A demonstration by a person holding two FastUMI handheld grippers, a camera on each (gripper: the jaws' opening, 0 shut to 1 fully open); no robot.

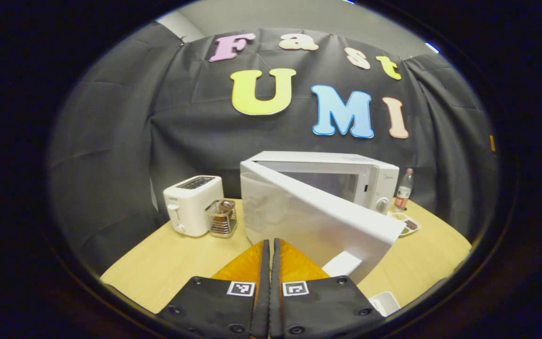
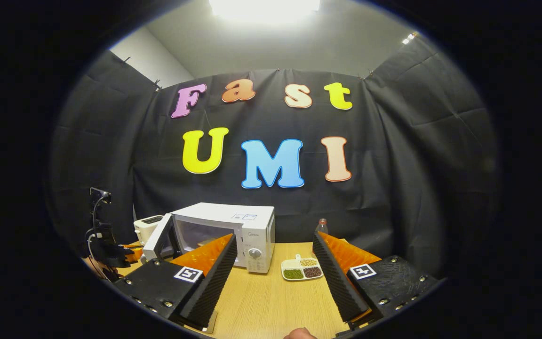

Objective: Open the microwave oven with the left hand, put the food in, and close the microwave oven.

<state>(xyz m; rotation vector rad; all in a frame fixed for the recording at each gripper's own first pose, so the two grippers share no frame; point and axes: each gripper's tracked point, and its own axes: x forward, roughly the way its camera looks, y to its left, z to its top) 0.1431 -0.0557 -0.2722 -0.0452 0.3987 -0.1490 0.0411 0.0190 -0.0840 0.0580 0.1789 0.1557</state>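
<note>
- My left tool (image 1: 269,245) has its two fingers pressed together with barely a slit between them, and nothing is caught there.
- Straight ahead of it at 12 o'clock stands the white microwave oven (image 1: 346,176) on the pale wooden worktop (image 1: 181,263).
- The microwave door (image 1: 318,221) is swung partly open, hinged on the left, its free edge reaching toward me and out to 2 o'clock; the left tool's tips sit just beside the door's lower edge, and I cannot tell whether they touch it.
- At 10 o'clock from the left tool are a white toaster (image 1: 192,204) and, touching its right side, a small metal rack (image 1: 222,217).
- At 2 o'clock, past the door's edge, a divided food tray (image 1: 406,222) lies on the worktop, with a plastic bottle (image 1: 403,189) standing just behind it beside the oven's control panel.
- My right tool (image 2: 274,270) is spread wide, holding nothing.
- Between its fingers, at 12 o'clock, the food tray (image 2: 302,270) rests on the worktop (image 2: 271,301) with green, pale and dark portions in its compartments, just right of the microwave oven (image 2: 233,230).
- From the right gripper view, the door (image 2: 158,242) stands ajar at 10 o'clock, the toaster (image 2: 147,226) behind it, and the bottle (image 2: 322,226) peeks up at 1 o'clock.
- At 9 o'clock in that view, my other tool (image 2: 111,254) and the hand holding it sit by the door.
</note>
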